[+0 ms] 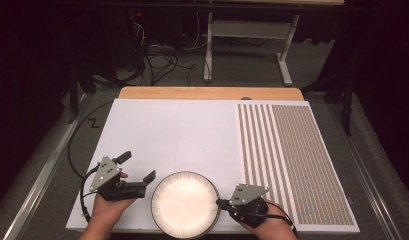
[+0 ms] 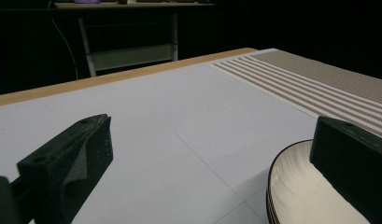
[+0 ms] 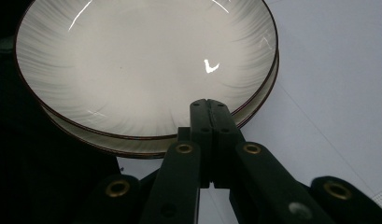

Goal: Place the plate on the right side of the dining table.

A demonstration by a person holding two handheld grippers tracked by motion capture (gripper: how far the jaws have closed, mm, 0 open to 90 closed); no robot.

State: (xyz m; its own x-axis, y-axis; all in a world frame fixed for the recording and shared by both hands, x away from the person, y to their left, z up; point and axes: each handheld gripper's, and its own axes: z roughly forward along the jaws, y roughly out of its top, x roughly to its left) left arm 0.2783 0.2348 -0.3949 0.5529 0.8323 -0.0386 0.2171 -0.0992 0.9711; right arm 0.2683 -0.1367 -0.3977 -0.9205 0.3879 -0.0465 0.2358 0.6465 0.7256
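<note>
Plates stacked at bench near edge. My right tongs closed at the rim, left tongs wide. Next: grip top plate, I judge.

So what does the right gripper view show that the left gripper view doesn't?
Right gripper view: the right gripper with its fingers pressed shut at the rim of the round white dark-rimmed plates, two of them stacked. Left gripper view: the left gripper open, a brown striped mat, the wooden table edge. Both show the plates and the white board.
</note>
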